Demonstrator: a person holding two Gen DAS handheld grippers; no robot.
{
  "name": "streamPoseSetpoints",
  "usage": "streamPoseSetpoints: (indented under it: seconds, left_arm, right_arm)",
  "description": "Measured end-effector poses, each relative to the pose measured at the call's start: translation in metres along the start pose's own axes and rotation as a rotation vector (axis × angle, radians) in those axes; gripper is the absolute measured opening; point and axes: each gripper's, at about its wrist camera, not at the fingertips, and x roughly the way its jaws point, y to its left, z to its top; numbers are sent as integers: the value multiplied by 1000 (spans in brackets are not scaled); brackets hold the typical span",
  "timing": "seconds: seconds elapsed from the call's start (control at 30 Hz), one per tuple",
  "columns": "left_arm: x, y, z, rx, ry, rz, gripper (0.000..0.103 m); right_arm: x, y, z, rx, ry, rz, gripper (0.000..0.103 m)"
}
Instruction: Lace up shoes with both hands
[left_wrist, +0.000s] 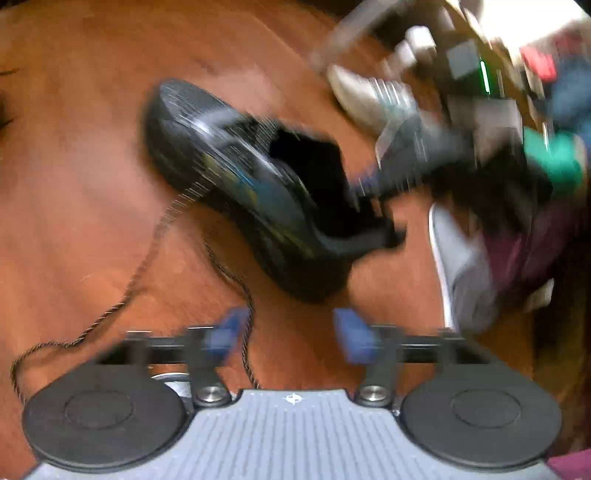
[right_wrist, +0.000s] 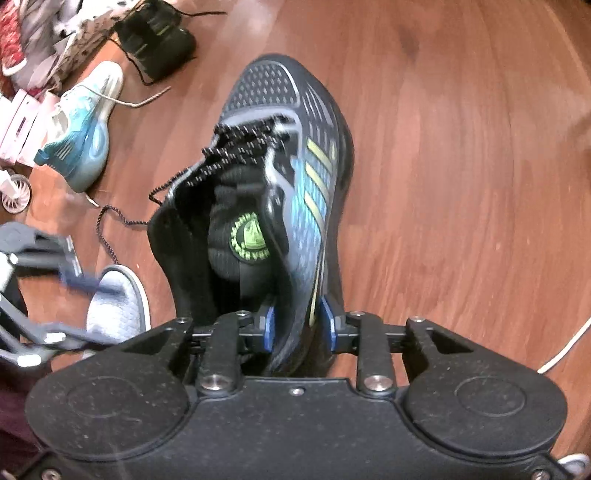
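Note:
A dark shoe (right_wrist: 295, 155) with blue side and yellow-green stripes is held off the wooden floor, toe pointing away. My right gripper (right_wrist: 300, 325) is shut on the shoe's heel wall, one blue pad inside the collar and one outside. Its speckled black lace (right_wrist: 236, 147) crosses the upper eyelets and trails loose to the left. In the blurred left wrist view the same shoe (left_wrist: 236, 177) lies ahead, with the lace (left_wrist: 147, 266) running down past my left gripper (left_wrist: 288, 332), which is open and empty. The left gripper also shows in the right wrist view (right_wrist: 70, 273).
Several other shoes lie on the floor (right_wrist: 461, 147): a white-and-teal sneaker (right_wrist: 85, 129), a black shoe (right_wrist: 155, 37), a pale grey shoe (right_wrist: 114, 302). A cluttered pile sits at far left. A white cable (right_wrist: 565, 347) lies at right.

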Motion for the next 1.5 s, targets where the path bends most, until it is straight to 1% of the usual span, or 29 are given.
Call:
streamPoseSetpoints:
  seconds: [0.1,0.17,0.27,0.3,0.33,0.4,0.43,0.47,0.5,0.53,0.6,0.7,0.73,0.8,0.9,0.93,1.0,1.03,1.1,1.17,1.2,1.23,1.3,1.33,1.4,1.47,1.5]
  left_arm:
    - [-20,19,-12,-63,-39,103,72]
    - [-34,32,-21,-105,-65,172,72]
    - [-55,52,-33,-167,-104,276,72]
    - [-57,55,-36,-157,-100,314,63]
    - [-50,49,-36,-67,-50,363,50]
    - [-33,37,-34,124,49,452,39]
    - [-21,28,-32,251,102,478,33]
    - [-10,19,-30,368,150,499,32]
    - [-2,14,-29,458,183,505,32]
    - [6,11,-26,523,203,501,32]
    - [17,7,-23,631,235,455,32]
    - [40,4,-29,791,339,394,32]
    - [47,7,-29,808,359,383,32]
    - [55,20,-22,738,345,347,31]
    - [65,42,-17,626,346,261,4]
    - [68,47,-16,594,332,261,1]
    - [73,57,-13,519,292,265,1]
    - [68,64,-7,448,227,283,0]
    - [54,71,9,316,68,318,0]
    - [38,66,26,225,-95,291,0]
    - [34,60,34,198,-165,259,0]
    - [33,53,42,186,-226,228,0]
    - [34,41,54,185,-299,158,0]
    - [37,35,60,195,-321,132,0]
    - [42,26,73,212,-363,78,0]
    - [49,19,82,224,-377,48,0]
    - [55,17,84,233,-377,39,0]
  right_arm:
    - [1,-5,-2,76,2,21,29]
    - [3,-8,-3,119,6,35,32]
    - [3,-10,-4,154,2,52,34]
    - [3,-11,-5,160,-2,56,34]
    - [3,-11,-5,164,-6,61,34]
    - [1,-11,-8,162,-17,60,34]
    - [0,-10,-10,151,-23,55,34]
    - [-3,-8,-11,136,-30,50,34]
    - [-5,-6,-13,122,-37,47,34]
    - [-8,-5,-14,107,-44,45,34]
    - [-16,-2,-17,81,-59,45,34]
    - [-28,4,-22,34,-80,48,34]
    - [-31,5,-24,27,-85,54,35]
    - [-38,8,-26,18,-90,64,37]
    - [-42,15,-25,4,-102,79,41]
    - [-44,16,-22,2,-114,98,41]
    - [-51,21,-17,-14,-154,138,41]
    - [-55,25,-15,-27,-179,143,41]
    - [-63,30,-9,-38,-223,172,41]
    - [-69,31,-2,-17,-260,248,41]
    - [-70,30,3,1,-273,293,41]
    - [-70,28,8,28,-282,336,41]
    - [-70,18,17,102,-314,412,41]
    - [-71,14,21,141,-332,450,40]
    - [-72,6,27,192,-355,487,40]
    - [-72,-3,30,237,-377,504,38]
    - [-73,-8,31,258,-389,515,34]
